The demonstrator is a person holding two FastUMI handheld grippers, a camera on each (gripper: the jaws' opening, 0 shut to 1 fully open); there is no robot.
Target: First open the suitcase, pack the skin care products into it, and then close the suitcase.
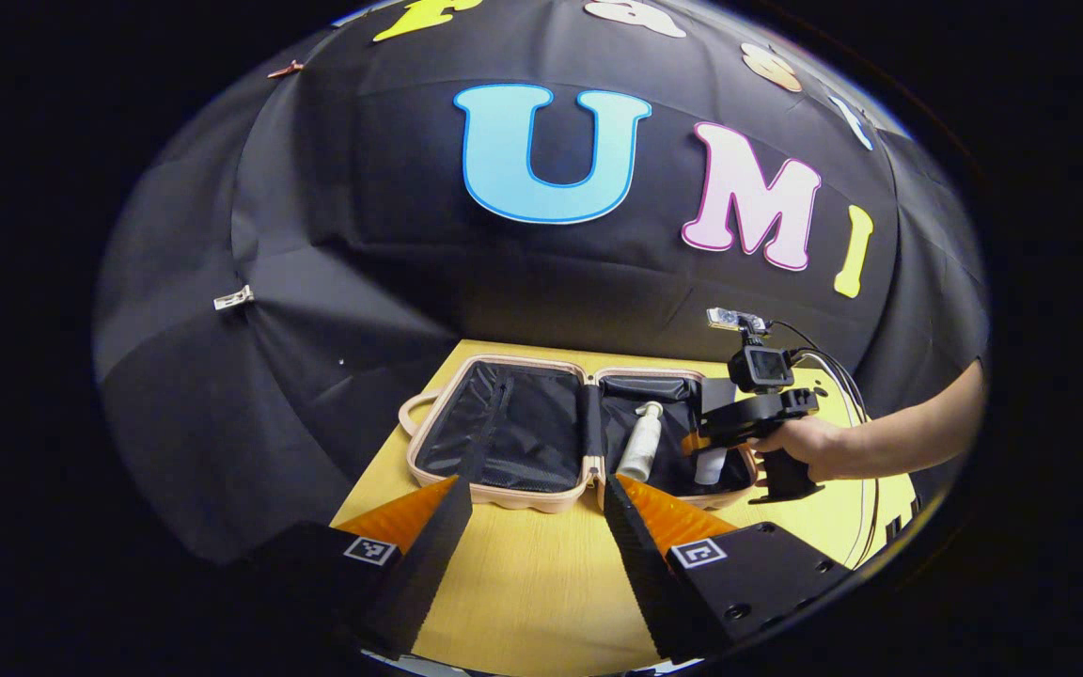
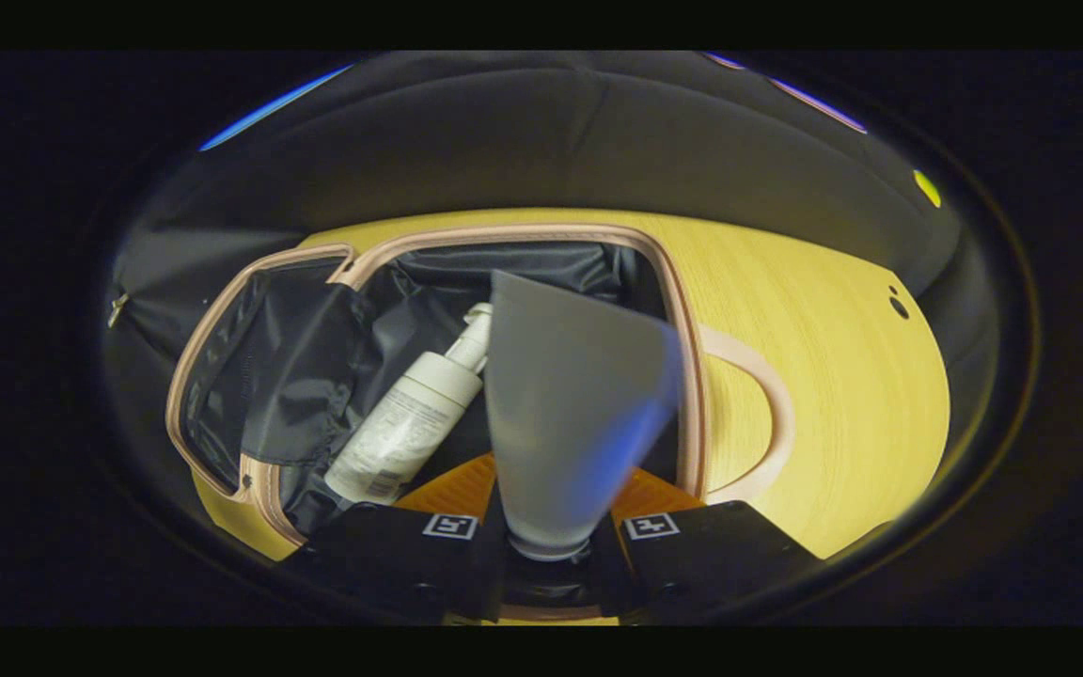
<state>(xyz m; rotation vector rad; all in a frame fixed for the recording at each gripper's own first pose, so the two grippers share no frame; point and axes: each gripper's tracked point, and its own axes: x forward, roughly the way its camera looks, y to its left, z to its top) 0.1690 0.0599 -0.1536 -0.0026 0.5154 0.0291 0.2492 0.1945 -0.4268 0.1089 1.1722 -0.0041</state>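
A pink-rimmed suitcase [image 1: 504, 496] lies open and flat on the yellow table, both halves lined in black. A white pump bottle [image 1: 640, 447] lies in its right half. A hand holds my right gripper [image 1: 703, 442] over that half, shut on a pale tube [image 1: 709, 465]. In the right gripper view the tube [image 2: 570, 404] stands up between the fingers of the right gripper [image 2: 556, 475], above the suitcase's rim [image 2: 687, 376], with the pump bottle [image 2: 405, 428] lying just to its left. My left gripper [image 1: 537, 481] is open and holds nothing, in front of the suitcase's near edge.
The yellow table [image 1: 532, 583] has bare room in front of the suitcase and to its right [image 2: 833, 376]. The suitcase's handle [image 2: 776, 414] sticks out sideways on the tabletop. Cables [image 1: 847, 376] trail behind the right gripper. Black cloth walls stand close behind the table.
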